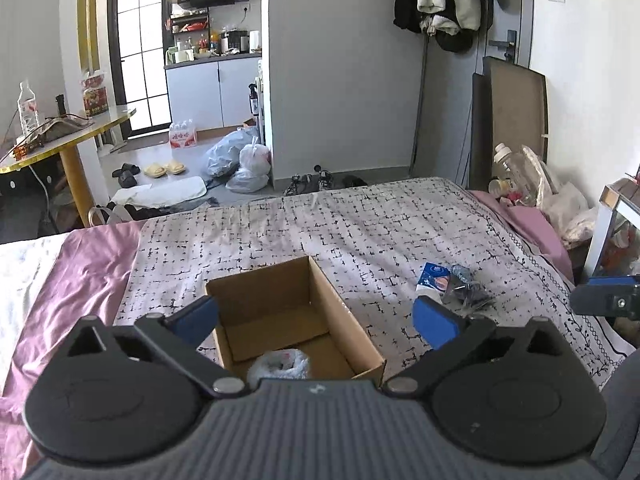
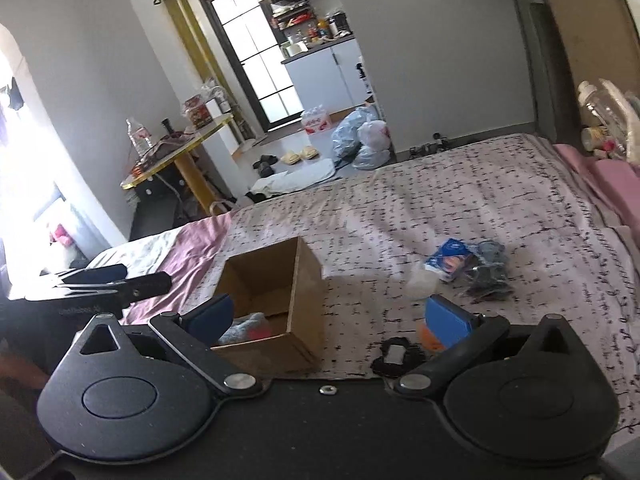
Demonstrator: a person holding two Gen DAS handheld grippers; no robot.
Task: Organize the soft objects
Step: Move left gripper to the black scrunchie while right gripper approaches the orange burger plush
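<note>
An open cardboard box point(image 1: 340, 320) stands on the patterned bedspread point(image 1: 360, 220). A white fluffy bundle point(image 1: 280, 362) lies in its near end. My left gripper point(image 1: 316, 314) hangs open above the box, with nothing between its pads. Right of the box lie a blue packet point(image 1: 434, 278) and a dark grey cloth bundle point(image 1: 468, 288). In the right wrist view, the box point(image 2: 304, 280) holds a grey and red soft thing point(image 2: 248, 328). My right gripper point(image 2: 330, 314) is open and empty. Near it lie a white soft item point(image 2: 420, 280), an orange item point(image 2: 430, 336) and a black lacy piece point(image 2: 396, 354).
A pink sheet point(image 1: 80, 264) covers the bed's left side. A round table point(image 1: 72, 132) with a bottle stands beyond it. Plastic bags point(image 1: 244, 160) and slippers point(image 1: 164, 169) lie on the floor past the bed's foot. A cluttered bedside stand point(image 1: 520, 184) is at the right.
</note>
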